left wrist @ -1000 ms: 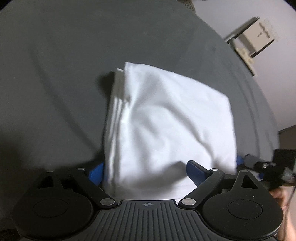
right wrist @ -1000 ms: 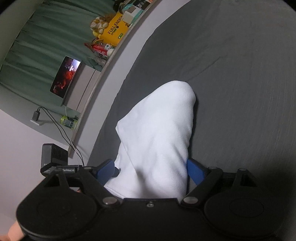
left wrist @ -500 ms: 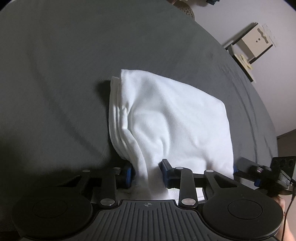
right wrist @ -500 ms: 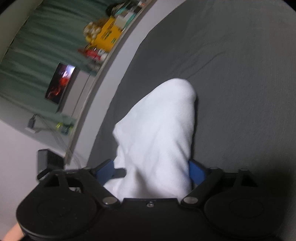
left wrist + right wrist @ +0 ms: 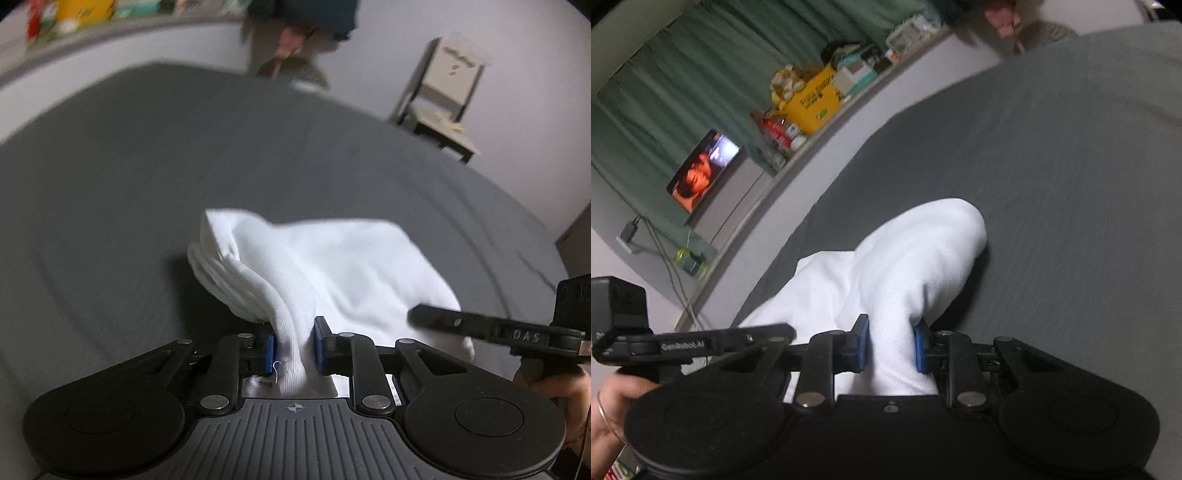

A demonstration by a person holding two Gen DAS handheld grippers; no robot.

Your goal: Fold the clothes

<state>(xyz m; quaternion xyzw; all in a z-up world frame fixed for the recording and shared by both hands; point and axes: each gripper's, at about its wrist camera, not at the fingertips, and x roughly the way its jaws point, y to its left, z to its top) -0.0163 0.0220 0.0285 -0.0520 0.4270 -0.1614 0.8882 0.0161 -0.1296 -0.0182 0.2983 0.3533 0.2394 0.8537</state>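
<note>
Both my grippers were closing on the folded white garment (image 5: 332,266), which lay on the grey bed sheet (image 5: 129,177). My left gripper (image 5: 294,349) pinched its layered edge (blue pads pressed into cloth). My right gripper (image 5: 891,345), at three o'clock, pinched the other bunched corner.

The white garment (image 5: 332,273) is a thick folded bundle of soft knit cloth lying on the grey bed sheet (image 5: 147,184). Its stacked layers show along one rounded edge, and its near end is gathered into two narrow, lifted bunches, the rest sagging back onto the sheet
</note>
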